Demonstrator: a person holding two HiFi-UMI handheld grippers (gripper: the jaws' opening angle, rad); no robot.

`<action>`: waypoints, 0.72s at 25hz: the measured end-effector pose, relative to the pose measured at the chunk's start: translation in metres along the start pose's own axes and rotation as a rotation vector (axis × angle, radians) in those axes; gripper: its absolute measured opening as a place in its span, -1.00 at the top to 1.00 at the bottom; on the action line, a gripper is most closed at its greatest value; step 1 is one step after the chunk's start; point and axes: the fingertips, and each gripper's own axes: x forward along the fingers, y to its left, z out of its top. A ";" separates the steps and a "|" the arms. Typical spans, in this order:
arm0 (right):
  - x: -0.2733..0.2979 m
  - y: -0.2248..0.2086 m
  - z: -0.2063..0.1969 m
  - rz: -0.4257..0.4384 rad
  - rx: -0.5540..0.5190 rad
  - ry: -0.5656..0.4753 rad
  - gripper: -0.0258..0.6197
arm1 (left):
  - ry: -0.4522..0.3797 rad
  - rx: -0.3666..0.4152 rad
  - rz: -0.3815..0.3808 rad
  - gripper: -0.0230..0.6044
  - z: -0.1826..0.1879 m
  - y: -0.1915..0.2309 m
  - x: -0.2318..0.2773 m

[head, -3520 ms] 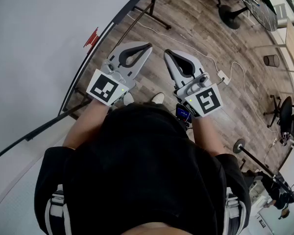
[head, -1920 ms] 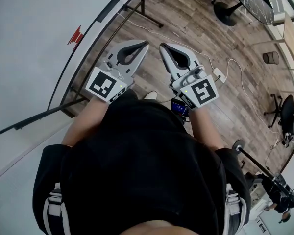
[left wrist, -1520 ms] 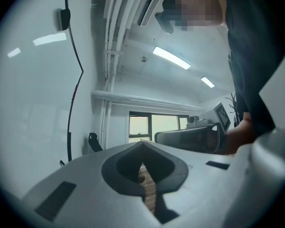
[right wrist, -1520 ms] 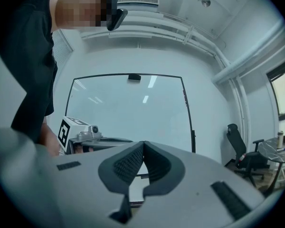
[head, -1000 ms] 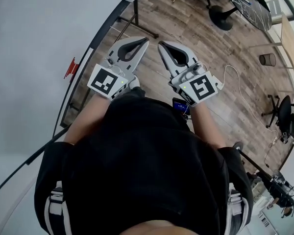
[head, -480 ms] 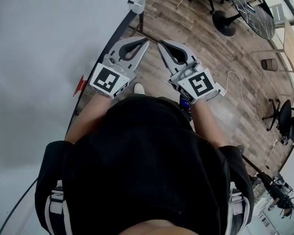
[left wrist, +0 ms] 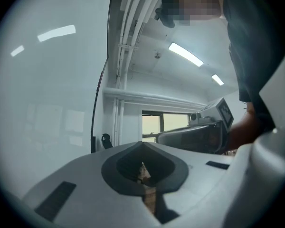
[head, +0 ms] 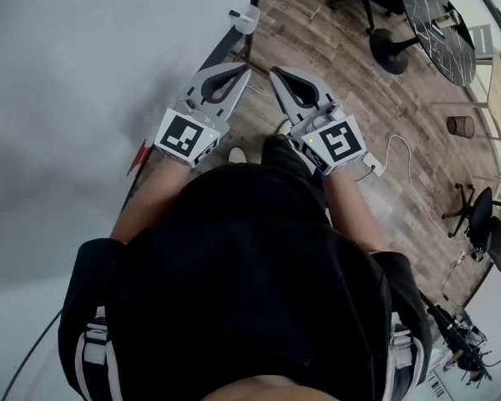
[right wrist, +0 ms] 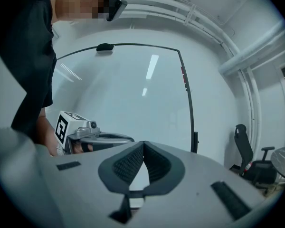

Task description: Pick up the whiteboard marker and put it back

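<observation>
No whiteboard marker shows clearly in any view. A small red thing (head: pixel 138 156) sits at the whiteboard's (head: pixel 83 65) lower black frame; I cannot tell what it is. My left gripper (head: pixel 244 71) is shut and empty, held above the floor beside the board's frame. My right gripper (head: pixel 275 74) is shut and empty too, close beside it with the tips nearly meeting. In the left gripper view the jaws (left wrist: pixel 143 144) are closed, with the right gripper (left wrist: pixel 204 133) to the side. In the right gripper view the jaws (right wrist: pixel 143 144) are closed in front of the whiteboard (right wrist: pixel 133 89).
A small white holder (head: pixel 246 15) hangs at the board's frame just beyond the grippers. A wooden floor (head: pixel 359 98) lies below, with a white cable and plug (head: pixel 374 164), a round dark table (head: pixel 438 23) and office chairs (right wrist: pixel 248 158) further off.
The person has moved along the whiteboard: the red thing slid down and left in the head view and the white holder came into view. Both grippers stayed shut and side by side.
</observation>
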 end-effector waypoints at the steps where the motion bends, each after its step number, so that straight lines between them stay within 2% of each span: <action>1: 0.004 -0.007 -0.005 -0.001 -0.001 0.002 0.93 | 0.002 0.000 0.011 0.92 -0.003 0.005 0.003; 5: 0.024 -0.039 -0.017 0.032 -0.008 0.008 0.93 | 0.010 0.002 0.069 0.92 -0.011 0.027 0.021; 9: 0.047 -0.067 -0.022 0.116 -0.027 0.025 0.93 | 0.023 -0.007 0.133 0.92 -0.015 0.046 0.042; 12: 0.067 -0.082 -0.026 0.191 -0.045 0.043 0.93 | 0.002 -0.030 0.167 0.92 -0.015 0.060 0.054; 18: 0.099 -0.116 -0.034 0.315 -0.067 0.072 0.93 | -0.020 -0.048 0.286 0.92 -0.019 0.092 0.082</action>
